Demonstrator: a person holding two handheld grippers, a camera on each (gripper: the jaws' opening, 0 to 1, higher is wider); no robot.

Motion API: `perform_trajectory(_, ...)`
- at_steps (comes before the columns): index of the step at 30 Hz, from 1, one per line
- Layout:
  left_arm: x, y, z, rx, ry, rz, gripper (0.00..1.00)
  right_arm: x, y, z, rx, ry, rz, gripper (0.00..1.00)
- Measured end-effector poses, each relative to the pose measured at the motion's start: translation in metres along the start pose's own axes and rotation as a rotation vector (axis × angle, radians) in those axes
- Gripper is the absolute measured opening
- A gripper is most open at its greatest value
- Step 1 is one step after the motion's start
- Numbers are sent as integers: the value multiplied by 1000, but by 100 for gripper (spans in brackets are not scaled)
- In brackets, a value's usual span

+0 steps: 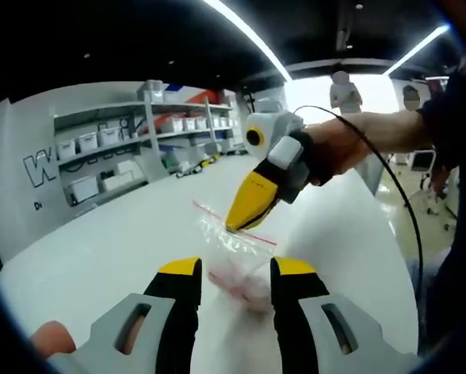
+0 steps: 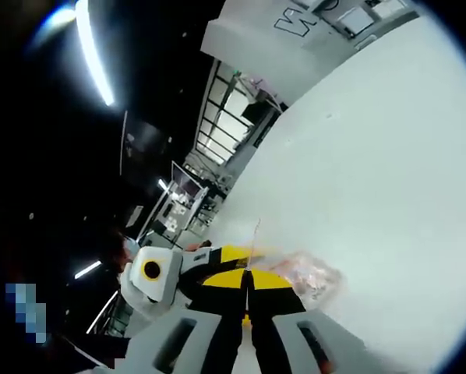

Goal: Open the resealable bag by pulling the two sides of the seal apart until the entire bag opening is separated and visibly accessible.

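Note:
A clear resealable bag (image 1: 227,243) with a red seal strip and pinkish contents lies on the white table (image 1: 116,234). My left gripper (image 1: 237,273) is open, its yellow-tipped jaws standing either side of the bag's near end. My right gripper (image 1: 234,226) comes in from the right, held by a hand (image 1: 334,144), and is shut on the bag's seal edge. In the right gripper view my right gripper (image 2: 248,284) has its jaws pressed together on the thin plastic. The bag (image 2: 315,276) bulges just to their right. The left gripper (image 2: 206,261) sits close on the left.
Grey shelves with white bins (image 1: 116,144) stand at the table's far left. Two people (image 1: 346,89) stand at the back right. A black cable (image 1: 397,195) trails from the right gripper. The white table (image 2: 373,156) stretches wide around the bag.

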State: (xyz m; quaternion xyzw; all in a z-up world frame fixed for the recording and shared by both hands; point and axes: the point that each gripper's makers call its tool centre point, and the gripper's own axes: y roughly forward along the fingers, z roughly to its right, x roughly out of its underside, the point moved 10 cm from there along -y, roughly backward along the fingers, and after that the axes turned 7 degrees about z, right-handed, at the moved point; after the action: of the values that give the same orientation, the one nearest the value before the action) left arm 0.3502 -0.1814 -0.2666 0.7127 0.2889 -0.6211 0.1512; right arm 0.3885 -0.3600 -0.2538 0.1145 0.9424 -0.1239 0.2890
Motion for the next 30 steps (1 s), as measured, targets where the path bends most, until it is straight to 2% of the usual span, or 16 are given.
perform_trajectory(8, -12, -6, 4, -1, 17, 6, 35, -5, 2, 2, -2, -2, 1, 0)
perform_trajectory(20, -30, -11, 7, 11, 31, 11, 35, 4, 1, 0, -4, -1, 2, 0)
perform_trajectory(24, -32, -11, 5, 4, 3, -16, 35, 1, 0, 2, -3, 0, 7, 0)
perform_trajectory(26, -34, -12, 1, -32, -17, -31, 31, -1, 0, 3, -4, 0, 10, 0)
perform_trajectory(28, -35, -12, -3, -42, -84, -40, 31, -1, -1, 1, -2, -9, 16, 0)
perform_trajectory(30, -37, -12, -5, -39, -106, -36, 31, -3, -1, 2, -2, -12, 14, 0)
